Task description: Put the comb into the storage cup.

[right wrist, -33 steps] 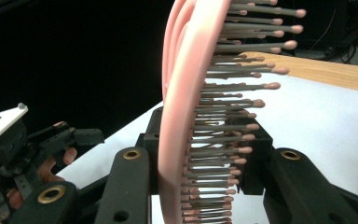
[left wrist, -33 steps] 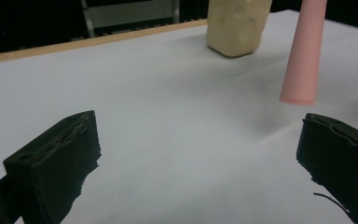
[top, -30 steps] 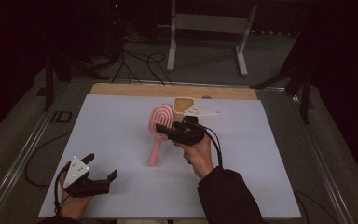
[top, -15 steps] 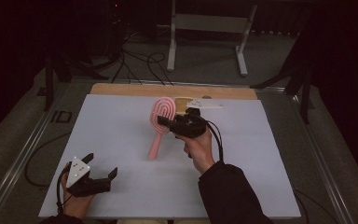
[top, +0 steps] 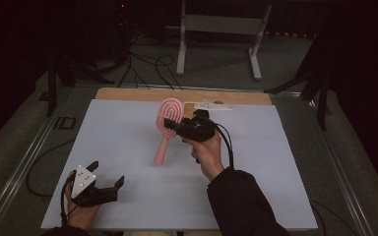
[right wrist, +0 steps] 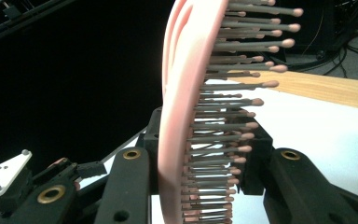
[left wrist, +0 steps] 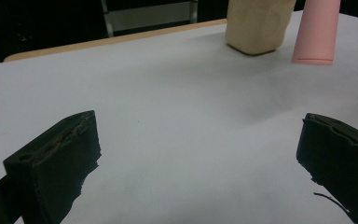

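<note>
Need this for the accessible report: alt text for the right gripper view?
A pink hairbrush stands edge-on between the two black jaws of the right gripper, which are closed on its head, its grey bristles pointing right. Behind it lie a white table with a wooden edge and a dark room.

hairbrush [top: 167,124] | pink, grey bristles | lifted off the table — handle hanging down, tilted
</note>
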Tool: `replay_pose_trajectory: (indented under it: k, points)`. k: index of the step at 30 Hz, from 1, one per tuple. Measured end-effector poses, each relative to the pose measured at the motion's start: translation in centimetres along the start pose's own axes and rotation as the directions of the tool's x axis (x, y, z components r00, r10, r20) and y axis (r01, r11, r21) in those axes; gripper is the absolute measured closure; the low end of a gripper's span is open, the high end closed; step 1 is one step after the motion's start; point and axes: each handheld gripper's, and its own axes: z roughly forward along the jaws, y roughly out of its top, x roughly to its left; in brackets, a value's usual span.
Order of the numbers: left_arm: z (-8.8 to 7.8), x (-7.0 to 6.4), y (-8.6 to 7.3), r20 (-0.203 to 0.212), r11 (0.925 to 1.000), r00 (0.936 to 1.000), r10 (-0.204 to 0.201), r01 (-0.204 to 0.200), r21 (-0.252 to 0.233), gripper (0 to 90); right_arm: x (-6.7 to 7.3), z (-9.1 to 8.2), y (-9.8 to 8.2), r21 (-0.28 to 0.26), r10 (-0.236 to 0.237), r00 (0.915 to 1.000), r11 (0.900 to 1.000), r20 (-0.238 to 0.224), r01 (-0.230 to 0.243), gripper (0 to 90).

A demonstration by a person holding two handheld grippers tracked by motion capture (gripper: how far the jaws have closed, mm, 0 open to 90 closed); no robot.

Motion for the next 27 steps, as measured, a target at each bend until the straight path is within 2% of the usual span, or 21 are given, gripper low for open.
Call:
replay_pose_trajectory:
  k: [10, 27]
  points:
    - [0.0, 0.0, 0.0, -0.005, 1.0, 1.0, -0.003, 0.003, -0.004, 0.2, 0.2, 0.1, 1.5, -0.008, -0.008, 1.0, 1.0, 0.002, 0.008, 63.7]
    - [-0.1, -0.1, 0.1, -0.008, 0.9999, 0.9999, 0.009, -0.009, -0.007, 0.3, -1.1, 0.0, 3.5, -0.031, 0.025, 0.9995, 0.999, 0.019, -0.025, 63.7]
